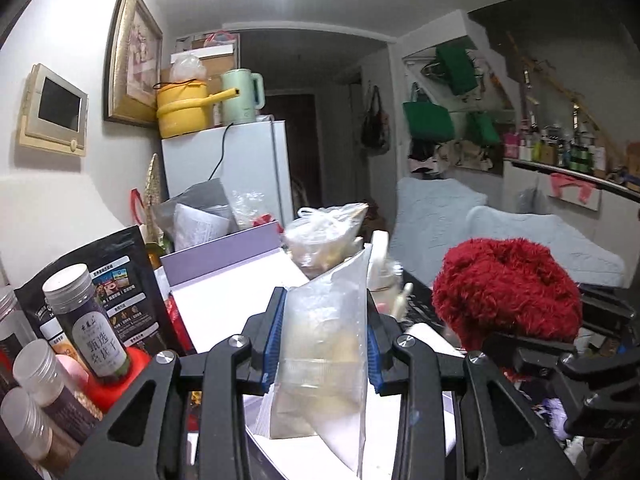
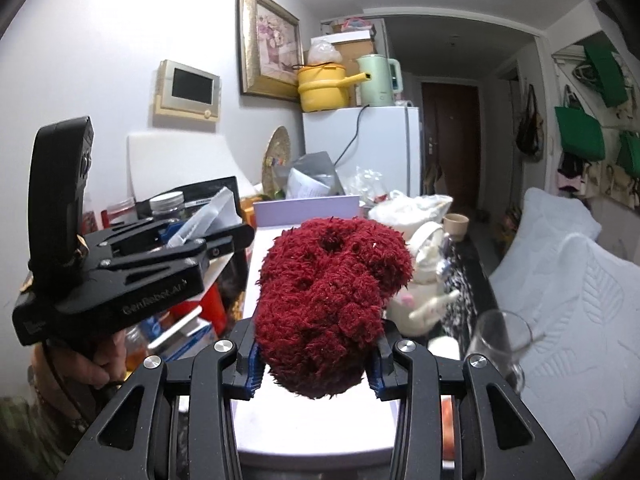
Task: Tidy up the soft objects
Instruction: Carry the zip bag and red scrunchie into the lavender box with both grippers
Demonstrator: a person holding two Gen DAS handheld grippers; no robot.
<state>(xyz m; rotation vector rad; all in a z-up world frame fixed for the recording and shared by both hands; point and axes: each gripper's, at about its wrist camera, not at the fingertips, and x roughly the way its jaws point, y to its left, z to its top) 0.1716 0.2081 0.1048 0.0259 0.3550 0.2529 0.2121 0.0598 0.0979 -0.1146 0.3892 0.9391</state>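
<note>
My left gripper (image 1: 322, 344) is shut on a clear plastic bag (image 1: 324, 364) with pale contents, held upright above the white surface (image 1: 224, 308). My right gripper (image 2: 316, 354) is shut on a fuzzy dark red soft object (image 2: 328, 304), held above the white surface (image 2: 312, 428). In the left wrist view the red soft object (image 1: 504, 288) shows at the right, in the other gripper. In the right wrist view the left gripper (image 2: 200, 236) shows at the left with the clear bag (image 2: 204, 216) between its fingers.
Jars (image 1: 86, 324) and a black snack pouch (image 1: 116, 280) crowd the left. A lilac box (image 2: 306, 208), tied plastic bags (image 1: 324, 236), a white teapot (image 2: 424, 280), a cup (image 2: 456, 224) and a wine glass (image 2: 500, 344) stand around. Pale cushions (image 2: 568, 300) lie right; a fridge (image 2: 360, 148) stands behind.
</note>
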